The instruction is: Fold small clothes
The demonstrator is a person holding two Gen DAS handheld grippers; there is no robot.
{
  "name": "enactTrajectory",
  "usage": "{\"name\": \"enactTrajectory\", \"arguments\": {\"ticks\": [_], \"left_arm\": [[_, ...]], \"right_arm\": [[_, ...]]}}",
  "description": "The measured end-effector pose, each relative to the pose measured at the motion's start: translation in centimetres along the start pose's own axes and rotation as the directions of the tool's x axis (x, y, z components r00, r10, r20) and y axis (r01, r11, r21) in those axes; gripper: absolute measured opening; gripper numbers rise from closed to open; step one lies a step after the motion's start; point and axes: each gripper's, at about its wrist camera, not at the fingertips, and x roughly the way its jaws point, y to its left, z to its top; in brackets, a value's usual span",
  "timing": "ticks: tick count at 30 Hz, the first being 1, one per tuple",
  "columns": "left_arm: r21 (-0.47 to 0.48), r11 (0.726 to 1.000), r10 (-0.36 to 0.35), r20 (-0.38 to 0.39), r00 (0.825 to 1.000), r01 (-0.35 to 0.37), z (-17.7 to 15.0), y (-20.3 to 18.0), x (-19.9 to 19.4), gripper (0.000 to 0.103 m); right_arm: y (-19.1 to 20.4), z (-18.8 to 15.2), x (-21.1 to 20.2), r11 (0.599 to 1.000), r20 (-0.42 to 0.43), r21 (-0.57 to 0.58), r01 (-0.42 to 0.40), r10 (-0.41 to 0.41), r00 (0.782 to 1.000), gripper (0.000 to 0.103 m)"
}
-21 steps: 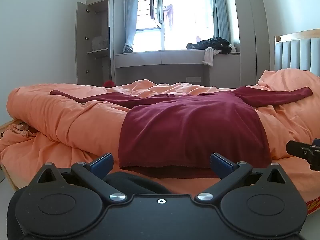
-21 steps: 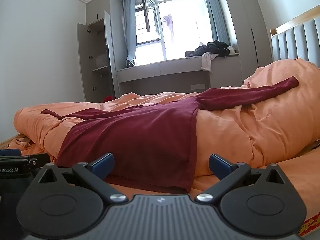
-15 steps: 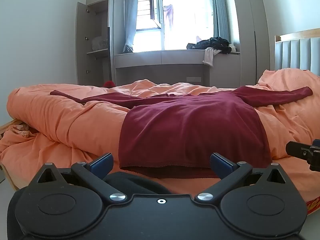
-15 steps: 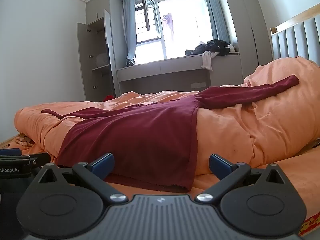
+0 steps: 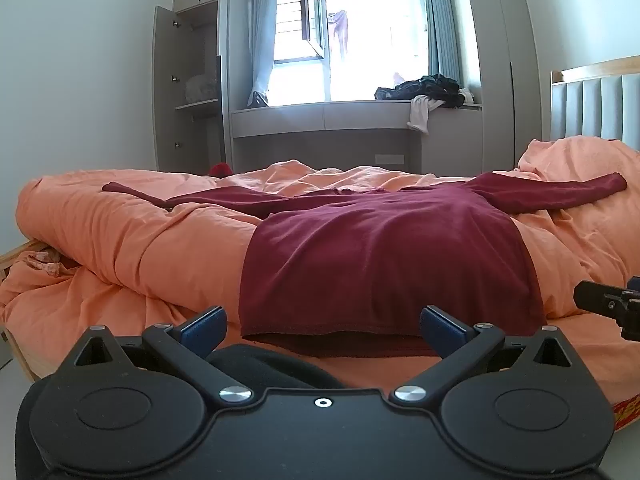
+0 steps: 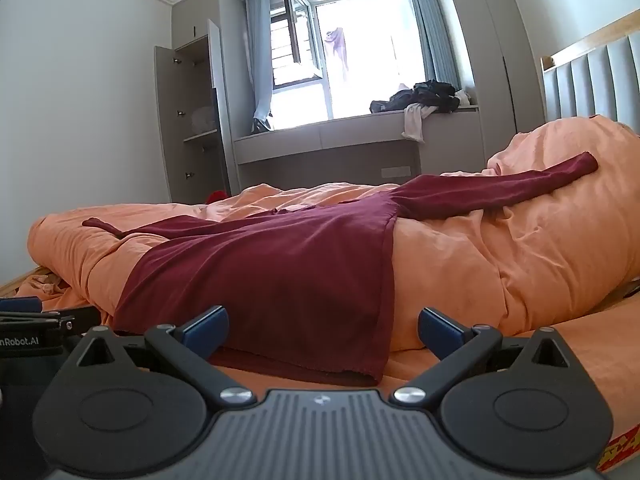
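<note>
The red shirt (image 5: 384, 256) lies flat on the bed (image 5: 120, 236), sleeves out. Both the left gripper (image 5: 322, 326) and right gripper (image 6: 322, 326) are wide apart, empty. Grab the near hem corners evenly.

Dark maroon long-sleeved knit top (image 5: 384, 252), spread flat and unfolded across a rumpled orange duvet (image 5: 132, 236), both sleeves stretched outwards to either side, hem draped over the near edge, faint creases seen.
</note>
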Motion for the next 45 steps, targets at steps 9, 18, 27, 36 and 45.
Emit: {"name": "enactTrajectory", "arguments": {"ticks": [9,18,27,36,45], "left_arm": [[-0.002,1.000,0.001,0.003,1.000,-0.001,-0.16,0.24,-0.09,0.103],[0.002,1.000,0.005,0.005,1.000,-0.005,-0.21,-0.09,-0.26,0.103],[0.002,1.000,0.005,0.005,1.000,-0.005,-0.21,-0.13,-0.27,0.103],[0.003,1.000,0.003,0.004,1.000,-0.003,-0.24,-0.12,-0.27,0.103],[0.003,1.000,0.003,0.003,1.000,-0.003,-0.28,-0.14,-0.18,0.103]], "right_arm": [[0.00,0.10,-0.05,1.000,0.002,-0.013,-0.007,0.007,1.000,0.103],[0.09,0.08,-0.10,1.000,0.002,-0.013,-0.007,0.007,1.000,0.103],[-0.01,0.01,-0.04,1.000,-0.003,-0.010,-0.010,0.010,1.000,0.103],[-0.05,-0.05,0.05,1.000,-0.002,-0.012,-0.006,0.006,1.000,0.103],[0.01,-0.10,0.05,1.000,-0.008,-0.011,-0.007,0.007,1.000,0.103]]}}
